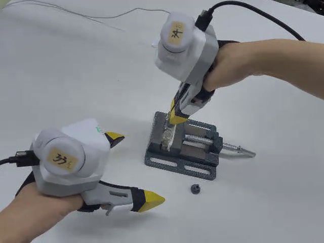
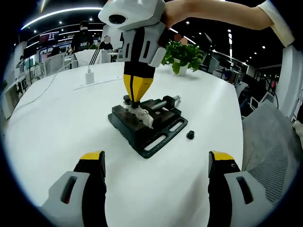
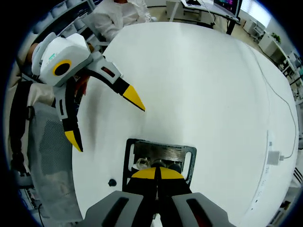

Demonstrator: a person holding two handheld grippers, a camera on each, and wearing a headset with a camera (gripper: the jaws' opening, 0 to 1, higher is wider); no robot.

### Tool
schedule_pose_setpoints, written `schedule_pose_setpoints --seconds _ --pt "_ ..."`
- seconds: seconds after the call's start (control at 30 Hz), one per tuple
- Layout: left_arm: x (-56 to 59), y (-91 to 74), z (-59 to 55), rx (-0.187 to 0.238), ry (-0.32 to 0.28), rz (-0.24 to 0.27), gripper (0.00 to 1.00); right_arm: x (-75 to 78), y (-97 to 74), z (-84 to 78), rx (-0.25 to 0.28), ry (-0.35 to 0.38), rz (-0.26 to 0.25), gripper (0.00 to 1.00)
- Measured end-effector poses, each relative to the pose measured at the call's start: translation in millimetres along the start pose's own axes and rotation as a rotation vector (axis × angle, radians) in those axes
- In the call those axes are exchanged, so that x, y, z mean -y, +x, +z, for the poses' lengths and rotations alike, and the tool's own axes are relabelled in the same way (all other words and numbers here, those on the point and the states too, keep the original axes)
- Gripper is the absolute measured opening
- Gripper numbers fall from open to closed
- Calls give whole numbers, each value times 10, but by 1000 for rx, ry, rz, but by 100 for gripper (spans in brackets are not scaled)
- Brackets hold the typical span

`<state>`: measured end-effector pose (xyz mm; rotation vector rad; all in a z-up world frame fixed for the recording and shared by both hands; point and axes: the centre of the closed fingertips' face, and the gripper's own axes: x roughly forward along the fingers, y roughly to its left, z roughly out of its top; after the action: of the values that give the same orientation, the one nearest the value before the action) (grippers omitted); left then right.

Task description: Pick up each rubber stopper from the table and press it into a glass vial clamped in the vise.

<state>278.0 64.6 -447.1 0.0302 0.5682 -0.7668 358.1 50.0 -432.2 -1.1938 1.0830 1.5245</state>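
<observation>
Rubber stopper (image 1: 196,189), likely light and squishy, lies on the desk just beside the near edge of the vise (image 1: 182,164). Pinch its sides softly. Your left gripper (image 1: 142,168) gapes wide. Your right gripper (image 1: 174,120) is squeezed closed over the breakable glass vial (image 1: 166,137).

Bright, even light from overhead falls on the white tabletop (image 1: 76,76), which looks almost washed out far from the vise (image 1: 183,152). Shadows are soft and pale: a faint grey fringe just beside the vise's base, and another under the left tongs (image 1: 139,167). In the left gripper view, ceiling lamps (image 2: 57,13) glow in strips and dots above and behind the vise, and the tabletop bows toward the round edge. The right gripper view curves likewise. Focus is crisp near the vise.
</observation>
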Motion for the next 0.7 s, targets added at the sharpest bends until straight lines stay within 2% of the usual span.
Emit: schedule_pose_setpoints --seconds 0.1,0.13,0.27,0.33,0.53,0.67,0.7 --pt "-36 -5 0 2 -10 9 89 -11 6 -16 -55 -26 5 0" --pt "-44 -7 -2 2 -11 12 89 27 25 -11 -67 -33 9 0" --pt "-74 -4 -7 2 -17 17 89 0 31 -12 -87 -41 19 0" --pt "-83 1 -5 3 -19 19 89 7 40 -10 -89 -59 12 0" --pt "-94 16 12 7 -22 21 88 36 39 -29 -59 -4 23 0" --pt "-94 9 36 11 -22 22 88 26 41 -35 -67 -4 12 0" --pt "-87 8 42 9 -20 21 88 17 41 -40 -80 -25 4 0"
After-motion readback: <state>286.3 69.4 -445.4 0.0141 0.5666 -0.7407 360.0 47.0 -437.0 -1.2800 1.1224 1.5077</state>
